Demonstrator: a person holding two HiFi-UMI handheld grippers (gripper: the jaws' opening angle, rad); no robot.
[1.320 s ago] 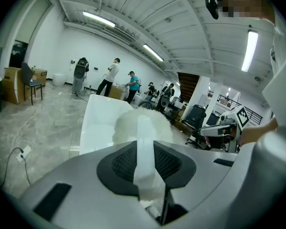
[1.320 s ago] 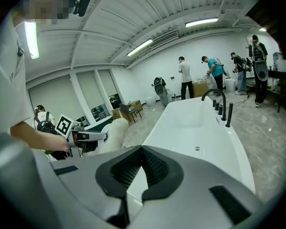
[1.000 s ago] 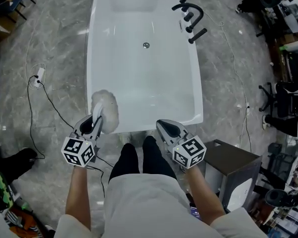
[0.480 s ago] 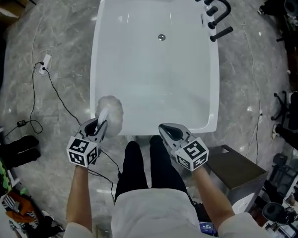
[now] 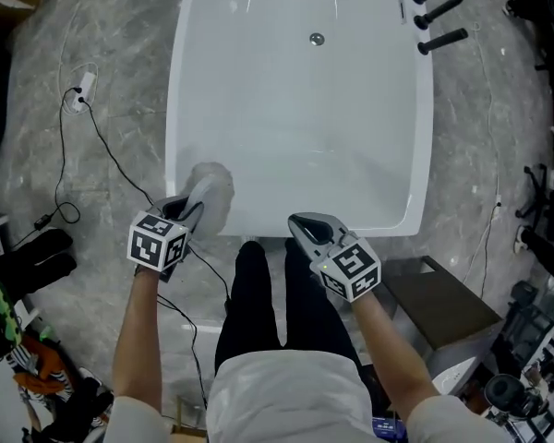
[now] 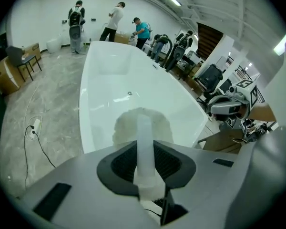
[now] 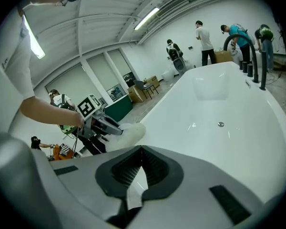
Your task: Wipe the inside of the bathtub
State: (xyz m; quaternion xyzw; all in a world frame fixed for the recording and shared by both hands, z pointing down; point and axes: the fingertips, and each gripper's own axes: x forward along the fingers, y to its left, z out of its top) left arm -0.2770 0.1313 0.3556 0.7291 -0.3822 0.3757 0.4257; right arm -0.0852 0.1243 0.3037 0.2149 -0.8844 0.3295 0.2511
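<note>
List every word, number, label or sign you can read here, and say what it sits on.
No readable text in any view.
Left gripper: its cube shows only a black-and-white square pattern, no letters.
Right gripper: its cube shows the same kind of pattern.
Bathtub: plain white, no brand visible.
Brush held by the left gripper: no print.

Both arms reach forward and down toward the near end of the bathtub [image 5: 172, 137], the left forearm [image 5: 137, 332] and right forearm [image 5: 384, 341] bare. The left claw [image 5: 196, 209] [image 6: 144, 144], at the tub's near left corner, is clamped on the white handle of a fluffy duster [image 5: 212, 186] [image 6: 143, 124], with its marker cube facing up. The right claw [image 5: 305, 224] [image 7: 141, 148] hangs just short of the tub's near rim, its jaws closed together with nothing between them.
</note>
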